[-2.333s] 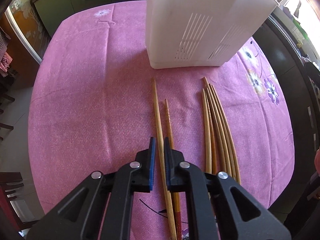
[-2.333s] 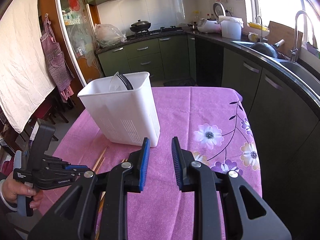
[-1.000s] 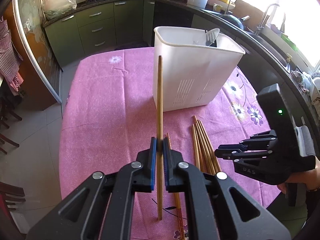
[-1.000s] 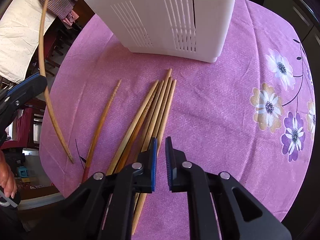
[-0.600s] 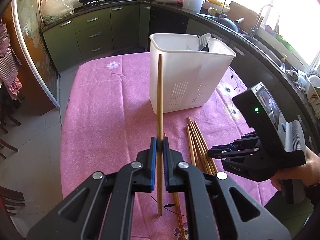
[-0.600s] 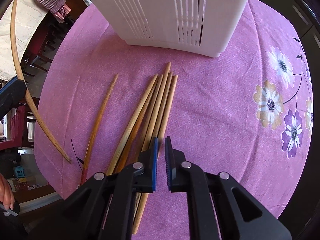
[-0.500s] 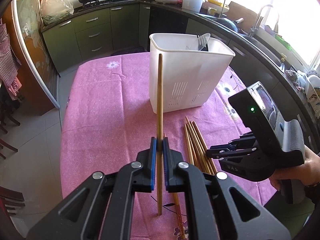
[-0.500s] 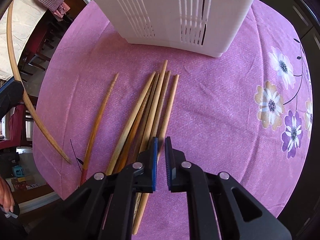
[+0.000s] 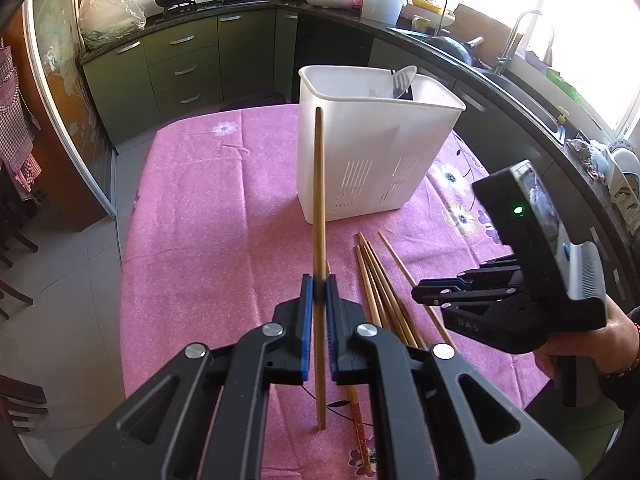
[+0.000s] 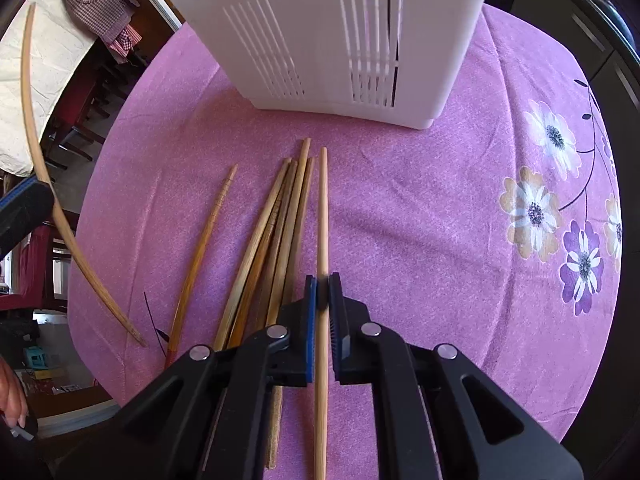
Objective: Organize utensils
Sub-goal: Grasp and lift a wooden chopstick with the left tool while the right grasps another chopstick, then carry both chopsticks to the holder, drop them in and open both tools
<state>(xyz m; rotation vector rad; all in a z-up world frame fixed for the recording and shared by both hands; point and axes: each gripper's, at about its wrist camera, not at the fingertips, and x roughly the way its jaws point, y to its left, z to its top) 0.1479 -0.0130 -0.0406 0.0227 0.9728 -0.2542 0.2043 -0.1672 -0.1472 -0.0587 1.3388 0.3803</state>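
Though long, each bamboo chopstick is judged light, stiff and smooth, liable to pivot or slip if pinched near an end; hold near mid-length. Left claw (image 9: 316, 292): pressed on one raised chopstick (image 9: 319, 200), clear of the worktop (image 9: 192, 240), before the white utensil holder (image 9: 372, 152). Right claw (image 10: 322, 286): pinching a second chopstick (image 10: 323, 216), low beside the loose bundle (image 10: 276, 232); whether lifted, cannot tell. One darker chopstick (image 10: 202, 252) lies apart.
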